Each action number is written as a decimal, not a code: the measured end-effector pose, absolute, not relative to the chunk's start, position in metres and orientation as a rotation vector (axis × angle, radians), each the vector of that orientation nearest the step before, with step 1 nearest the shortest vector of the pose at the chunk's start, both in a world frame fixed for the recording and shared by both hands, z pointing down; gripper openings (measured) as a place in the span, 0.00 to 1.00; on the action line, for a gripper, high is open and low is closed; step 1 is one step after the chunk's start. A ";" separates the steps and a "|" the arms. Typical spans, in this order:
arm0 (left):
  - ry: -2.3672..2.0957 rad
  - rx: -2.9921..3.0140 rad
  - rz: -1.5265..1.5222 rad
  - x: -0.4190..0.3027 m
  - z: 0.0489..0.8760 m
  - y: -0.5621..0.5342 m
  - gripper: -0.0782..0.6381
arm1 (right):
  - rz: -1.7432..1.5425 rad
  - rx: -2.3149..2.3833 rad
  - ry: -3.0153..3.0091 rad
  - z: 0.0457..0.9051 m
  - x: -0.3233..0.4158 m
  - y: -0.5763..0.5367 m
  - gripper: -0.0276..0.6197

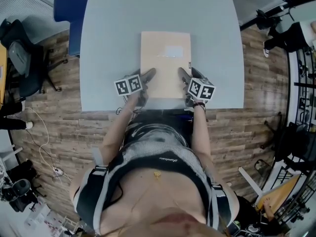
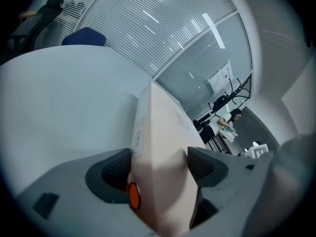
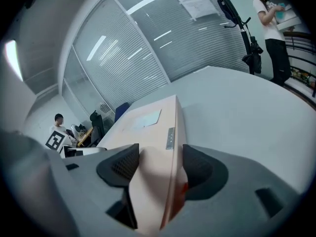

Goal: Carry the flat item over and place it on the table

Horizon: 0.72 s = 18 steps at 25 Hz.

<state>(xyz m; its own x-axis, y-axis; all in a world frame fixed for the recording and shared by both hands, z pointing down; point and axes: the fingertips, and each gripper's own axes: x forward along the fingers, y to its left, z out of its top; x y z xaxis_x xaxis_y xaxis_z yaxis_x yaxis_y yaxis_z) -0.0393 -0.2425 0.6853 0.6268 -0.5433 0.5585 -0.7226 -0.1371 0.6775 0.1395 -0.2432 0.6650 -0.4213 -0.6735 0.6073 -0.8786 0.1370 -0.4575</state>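
Left gripper (image 2: 160, 168) clamped on flat box (image 2: 163, 127), near-left corner between jaws. Right gripper (image 3: 158, 163) gripping same box, near-right corner. Box runs forward from both tools, over grey table (image 1: 111, 38). Box underside hidden, so contact with table unclear. Near end of box cut off in both gripper views. Side sticker (image 3: 170, 138) print unreadable. Forearms (image 1: 117, 127) stretched forward, wrists at table's near edge.

You've got 1 flat box (image 1: 165, 63), 1 table (image 1: 108, 43), 1 L gripper (image 1: 147, 76), 1 R gripper (image 1: 185, 75), 1 blue chair (image 1: 71, 9), 1 blk chair (image 1: 22, 60).
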 end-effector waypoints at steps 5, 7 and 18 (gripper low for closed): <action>-1.024 1.786 0.221 -0.041 0.702 -0.236 0.60 | 1.155 1.494 -2.117 0.682 0.139 -0.238 0.45; -1.027 1.792 0.227 -0.041 0.703 -0.236 0.60 | 1.152 1.491 -2.118 0.685 0.139 -0.238 0.46; -0.991 1.776 0.211 -0.041 0.708 -0.235 0.60 | 1.110 1.527 -2.126 0.690 0.139 -0.237 0.48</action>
